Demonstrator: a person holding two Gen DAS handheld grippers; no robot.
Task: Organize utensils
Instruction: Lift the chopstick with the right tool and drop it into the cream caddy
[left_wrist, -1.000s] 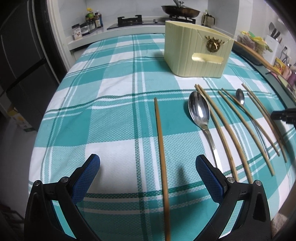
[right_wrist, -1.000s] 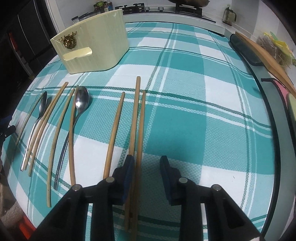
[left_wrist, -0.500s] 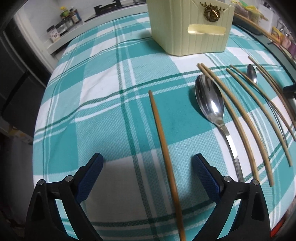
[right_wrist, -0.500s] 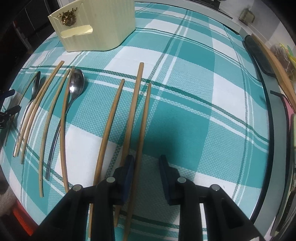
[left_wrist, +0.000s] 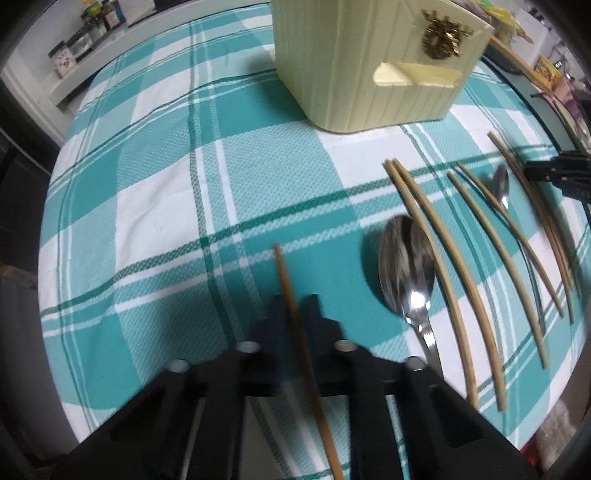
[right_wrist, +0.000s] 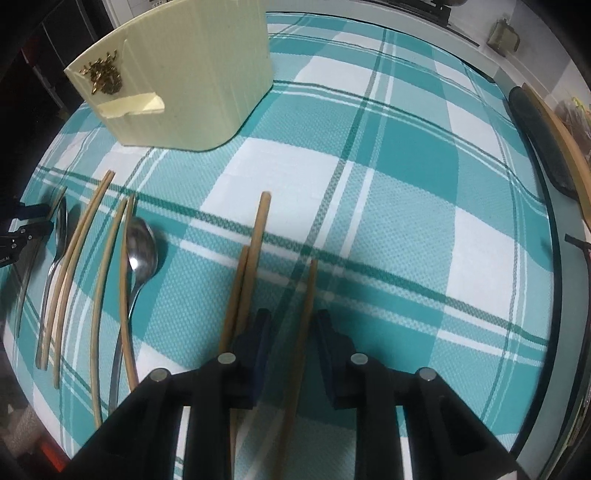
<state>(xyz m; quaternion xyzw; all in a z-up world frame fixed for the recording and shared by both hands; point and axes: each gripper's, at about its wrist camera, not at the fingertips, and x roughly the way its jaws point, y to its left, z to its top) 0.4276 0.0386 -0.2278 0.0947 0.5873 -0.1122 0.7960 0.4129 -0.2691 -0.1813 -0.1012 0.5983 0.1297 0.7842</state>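
On the teal checked tablecloth (left_wrist: 147, 184), my left gripper (left_wrist: 295, 301) is shut on a lone wooden chopstick (left_wrist: 282, 269) near its far end. To its right lie a large spoon (left_wrist: 406, 269), several chopsticks (left_wrist: 461, 280) and a small spoon (left_wrist: 500, 184). The cream utensil holder (left_wrist: 354, 62) stands at the back. My right gripper (right_wrist: 293, 317) is closing around another chopstick (right_wrist: 310, 280), with a gap still showing on its left side. Two more chopsticks (right_wrist: 258, 229) lie just left of the left finger.
Along the right table edge lie a dark tray and a wooden board (right_wrist: 543, 140). Jars (left_wrist: 85, 40) stand on the counter behind. Each gripper shows at the edge of the other's view: the right gripper (left_wrist: 554, 171), the left gripper (right_wrist: 22, 225).
The left jaws went from wide open to shut on the lone chopstick and moved toward the holder. The right gripper shifted right, narrowed, and now straddles the rightmost chopstick.
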